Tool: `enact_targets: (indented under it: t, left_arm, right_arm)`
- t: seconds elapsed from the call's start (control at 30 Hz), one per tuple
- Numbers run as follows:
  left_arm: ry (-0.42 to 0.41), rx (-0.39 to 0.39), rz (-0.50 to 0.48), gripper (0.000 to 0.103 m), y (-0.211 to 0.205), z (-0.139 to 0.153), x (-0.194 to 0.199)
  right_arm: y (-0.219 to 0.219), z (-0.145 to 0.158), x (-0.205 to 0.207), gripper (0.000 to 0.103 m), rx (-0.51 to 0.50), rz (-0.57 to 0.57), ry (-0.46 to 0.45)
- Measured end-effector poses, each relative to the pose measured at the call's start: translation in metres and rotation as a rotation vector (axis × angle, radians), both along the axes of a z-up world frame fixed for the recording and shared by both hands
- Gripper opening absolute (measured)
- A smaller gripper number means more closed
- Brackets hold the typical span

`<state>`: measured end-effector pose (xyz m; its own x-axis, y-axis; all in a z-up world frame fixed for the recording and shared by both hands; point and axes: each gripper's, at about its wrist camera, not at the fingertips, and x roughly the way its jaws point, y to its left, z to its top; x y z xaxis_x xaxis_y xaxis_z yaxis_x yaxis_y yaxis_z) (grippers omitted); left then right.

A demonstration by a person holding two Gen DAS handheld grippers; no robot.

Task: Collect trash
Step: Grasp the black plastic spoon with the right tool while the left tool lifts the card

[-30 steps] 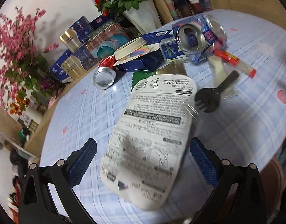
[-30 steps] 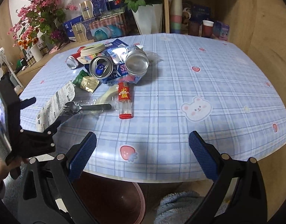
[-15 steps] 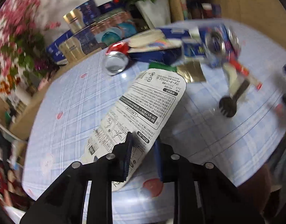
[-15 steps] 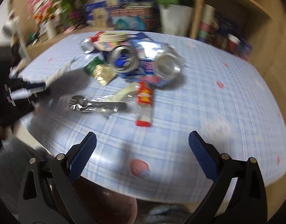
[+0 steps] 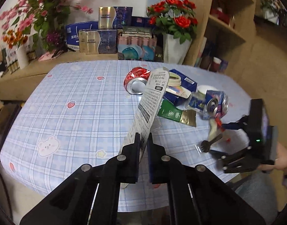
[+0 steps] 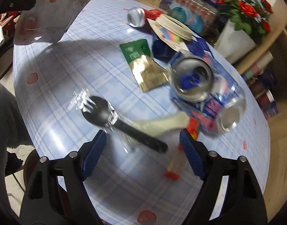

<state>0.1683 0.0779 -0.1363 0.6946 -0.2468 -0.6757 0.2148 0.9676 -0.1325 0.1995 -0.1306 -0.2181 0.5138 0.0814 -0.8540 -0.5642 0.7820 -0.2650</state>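
My left gripper is closing its jaws on the near end of a white printed wrapper and holds it tilted up off the checked table. My right gripper hangs over a black spork in clear film. Its jaws are closing with the spork's handle between them, and the pads are still clear of it. Beyond lie a cream plastic spoon, a red-capped tube, crushed blue-and-pink cans, a green-and-gold sachet and a red can.
A white lid and a blue carton lie in the trash pile. Gift boxes and a vase of red roses stand behind the table, by a wooden shelf. A person's grey-clad leg is at the table's near edge.
The left gripper shut on the white wrapper, lifted it off the table and rolled. The right gripper swung down over the spork, rolled, and its jaws narrowed.
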Motion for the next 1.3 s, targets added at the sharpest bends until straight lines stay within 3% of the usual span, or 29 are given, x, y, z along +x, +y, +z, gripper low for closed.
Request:
enact_targets:
  t: [0.1, 0.17, 0.33, 0.43, 0.57, 0.9, 1.3]
  left_arm:
    - [-0.010, -0.011, 0.007, 0.007, 0.002, 0.001, -0.006]
    - [-0.013, -0.030, 0.010, 0.007, 0.004, 0.002, -0.008]
    - [-0.021, -0.054, 0.009, 0.007, 0.006, 0.004, -0.013]
    - [-0.027, -0.064, 0.006, 0.006, 0.006, 0.007, -0.014]
    - [-0.031, -0.056, 0.000, 0.002, 0.003, 0.007, -0.014]
    - [0.014, -0.105, 0.002, 0.002, 0.005, -0.008, -0.007]
    - [-0.025, -0.104, -0.122, 0.002, -0.035, 0.027, -0.041]
  right_arm:
    - [0.012, 0.000, 0.004, 0.070, -0.006, 0.029, 0.015]
    - [0.017, 0.001, 0.006, 0.048, 0.019, 0.036, 0.042]
    - [0.015, 0.010, 0.009, 0.015, 0.147, 0.004, 0.095]
    - [0.006, 0.020, 0.009, 0.007, 0.241, -0.033, 0.097]
    - [-0.005, 0.030, 0.008, 0.005, 0.336, -0.072, 0.095]
    - [-0.019, 0.037, 0.004, 0.005, 0.448, -0.131, 0.089]
    - [-0.046, 0.072, -0.039, 0.005, 0.588, -0.200, 0.027]
